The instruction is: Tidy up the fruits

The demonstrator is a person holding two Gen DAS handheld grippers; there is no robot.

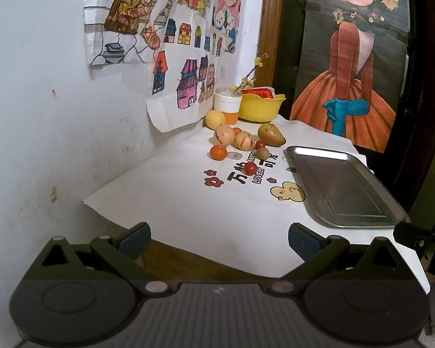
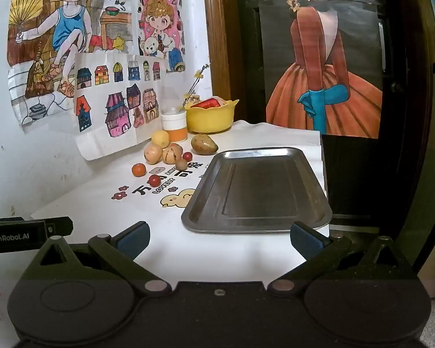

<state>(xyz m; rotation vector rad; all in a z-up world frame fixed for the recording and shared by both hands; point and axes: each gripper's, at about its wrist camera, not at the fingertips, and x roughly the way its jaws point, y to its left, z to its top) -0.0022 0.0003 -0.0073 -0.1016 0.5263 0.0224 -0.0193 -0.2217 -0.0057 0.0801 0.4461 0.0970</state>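
Observation:
Several fruits lie in a cluster at the back of the white table: a greenish mango (image 1: 271,134) (image 2: 204,144), two striped tan fruits (image 1: 224,135) (image 2: 171,154), a yellow round fruit (image 1: 215,119) (image 2: 160,138), a small orange (image 1: 218,152) (image 2: 138,170), a brown kiwi (image 1: 262,152) (image 2: 181,164) and red cherry tomatoes (image 1: 250,168) (image 2: 154,179). An empty metal tray (image 1: 342,185) (image 2: 258,191) lies to their right. My left gripper (image 1: 219,239) and right gripper (image 2: 219,239) are both open with nothing between the fingers, at the near table edge, far from the fruit.
A yellow bowl (image 1: 261,105) (image 2: 210,116) holding something red and a white-and-orange jar (image 1: 227,105) (image 2: 174,126) stand in the back corner. Drawings hang on the wall (image 1: 43,101) to the left. The other gripper's body (image 2: 20,233) shows at the right wrist view's left edge.

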